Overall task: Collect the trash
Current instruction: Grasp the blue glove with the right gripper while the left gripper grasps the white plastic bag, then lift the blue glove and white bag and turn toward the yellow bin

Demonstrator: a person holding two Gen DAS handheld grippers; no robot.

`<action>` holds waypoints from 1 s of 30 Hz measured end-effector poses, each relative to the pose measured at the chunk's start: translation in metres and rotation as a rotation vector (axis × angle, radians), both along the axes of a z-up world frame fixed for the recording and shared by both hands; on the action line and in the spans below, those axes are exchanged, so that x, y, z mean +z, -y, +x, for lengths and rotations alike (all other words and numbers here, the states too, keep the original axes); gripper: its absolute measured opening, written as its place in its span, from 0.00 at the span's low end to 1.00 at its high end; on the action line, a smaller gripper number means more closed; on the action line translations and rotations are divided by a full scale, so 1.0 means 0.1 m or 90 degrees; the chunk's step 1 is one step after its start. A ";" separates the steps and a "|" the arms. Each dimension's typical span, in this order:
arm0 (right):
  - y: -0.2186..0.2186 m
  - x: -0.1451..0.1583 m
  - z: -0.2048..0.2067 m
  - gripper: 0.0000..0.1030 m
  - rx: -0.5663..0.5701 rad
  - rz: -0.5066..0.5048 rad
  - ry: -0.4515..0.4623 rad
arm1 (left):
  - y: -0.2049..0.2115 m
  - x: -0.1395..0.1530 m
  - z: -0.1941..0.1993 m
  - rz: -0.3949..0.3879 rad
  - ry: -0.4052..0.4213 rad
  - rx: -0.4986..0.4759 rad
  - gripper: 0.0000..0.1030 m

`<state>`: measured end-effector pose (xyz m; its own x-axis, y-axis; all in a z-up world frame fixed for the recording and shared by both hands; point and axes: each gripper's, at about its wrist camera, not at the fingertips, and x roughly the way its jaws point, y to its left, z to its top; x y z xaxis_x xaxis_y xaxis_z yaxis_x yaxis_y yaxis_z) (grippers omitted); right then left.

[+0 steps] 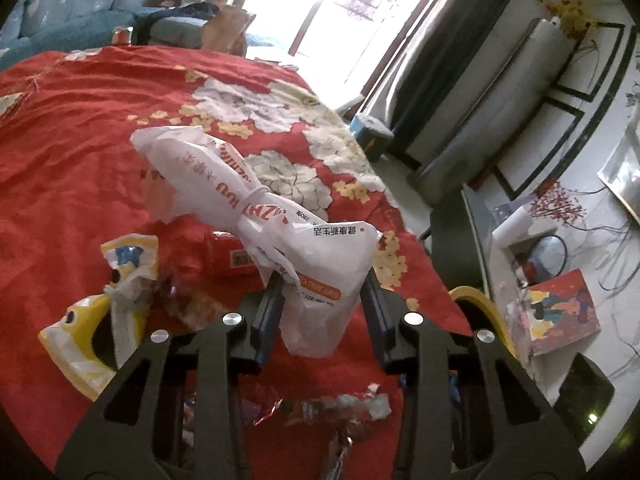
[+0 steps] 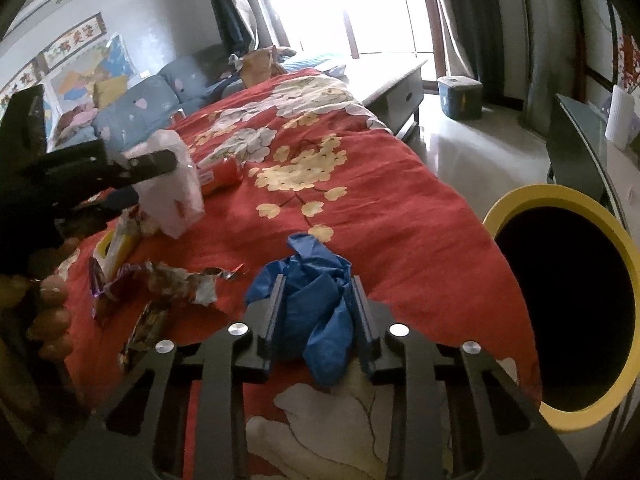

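My left gripper [image 1: 323,276] is shut on a knotted white plastic bag with orange print [image 1: 256,196] and holds it above the red floral cloth [image 1: 80,140]; the bag also shows in the right wrist view [image 2: 172,184]. My right gripper [image 2: 318,284] is shut on a crumpled blue glove [image 2: 316,300] over the cloth. A yellow-rimmed bin [image 2: 560,312] with a dark inside stands at the right, beside the table edge. A red packet [image 2: 220,172], a yellow and white wrapper [image 1: 92,320] and foil wrappers [image 2: 176,280] lie on the cloth.
A blue sofa [image 2: 136,104] runs along the far side. A grey low table [image 2: 396,84] and a blue box [image 2: 460,96] stand near the bright window. A white cabinet [image 1: 516,248] holding a red box [image 1: 556,312] is at the right.
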<state>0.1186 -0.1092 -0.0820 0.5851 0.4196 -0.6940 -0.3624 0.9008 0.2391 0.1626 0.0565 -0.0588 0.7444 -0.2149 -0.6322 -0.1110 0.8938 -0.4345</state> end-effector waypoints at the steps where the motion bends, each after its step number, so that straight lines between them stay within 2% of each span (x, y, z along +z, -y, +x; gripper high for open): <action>1: 0.00 0.00 0.00 0.25 -0.001 -0.001 0.001 | 0.00 0.02 -0.02 -0.003 0.004 -0.003 0.28; 11: 0.03 0.23 -0.17 0.19 0.000 0.019 0.037 | -0.14 0.33 -0.30 -0.008 0.075 -0.003 0.26; 19: 0.06 0.41 -0.27 0.17 0.006 0.034 0.062 | -0.06 0.44 -0.39 0.003 0.100 -0.019 0.26; 30: 0.30 0.64 -0.29 0.17 -0.032 0.052 0.096 | 0.26 0.53 -0.44 0.016 0.117 -0.075 0.26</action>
